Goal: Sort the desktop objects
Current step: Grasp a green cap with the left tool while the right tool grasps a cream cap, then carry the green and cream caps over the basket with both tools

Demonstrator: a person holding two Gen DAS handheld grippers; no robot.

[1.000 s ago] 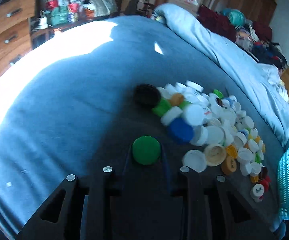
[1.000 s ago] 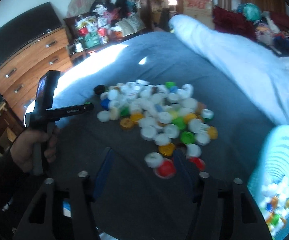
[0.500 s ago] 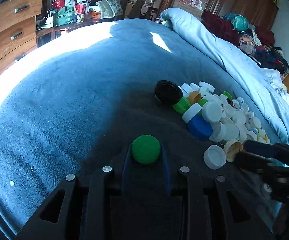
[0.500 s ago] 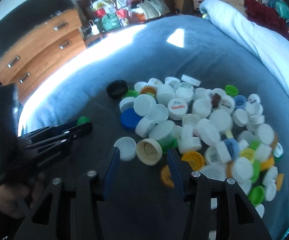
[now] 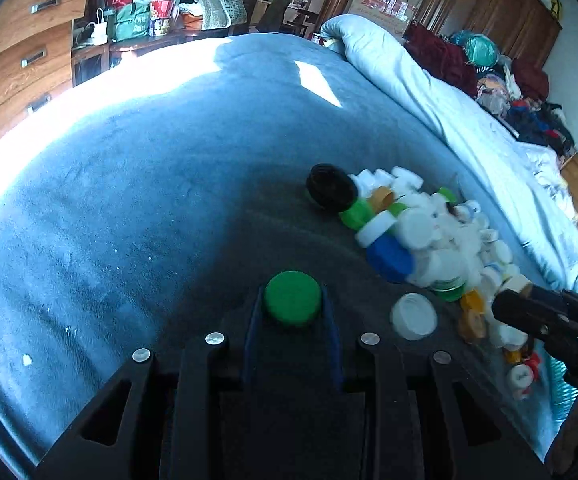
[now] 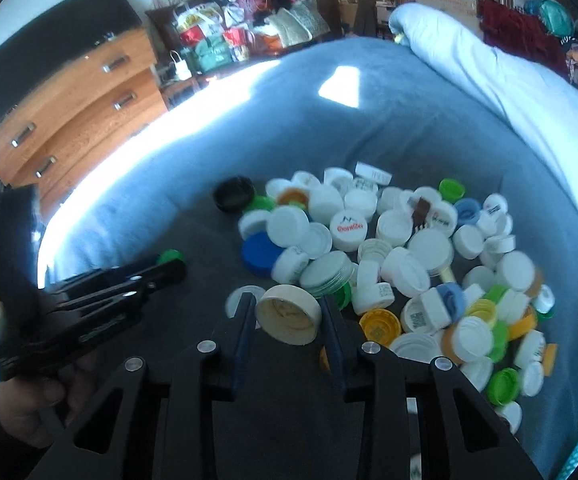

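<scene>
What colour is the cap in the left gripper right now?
Green: the cap sits clamped in the left gripper; clearest in the left wrist view.

Left tongs [image 5: 292, 304] clamped, right tongs [image 6: 289, 316] clamped, both angled downward.

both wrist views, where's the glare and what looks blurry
Left wrist view: sunlight blows out the blue blanket at left; the bottle cap pile is smeared, while the green cap stays sharp. Right wrist view: a glare band along the bed edge, fisheye bending the dresser, caps soft at right.
</scene>
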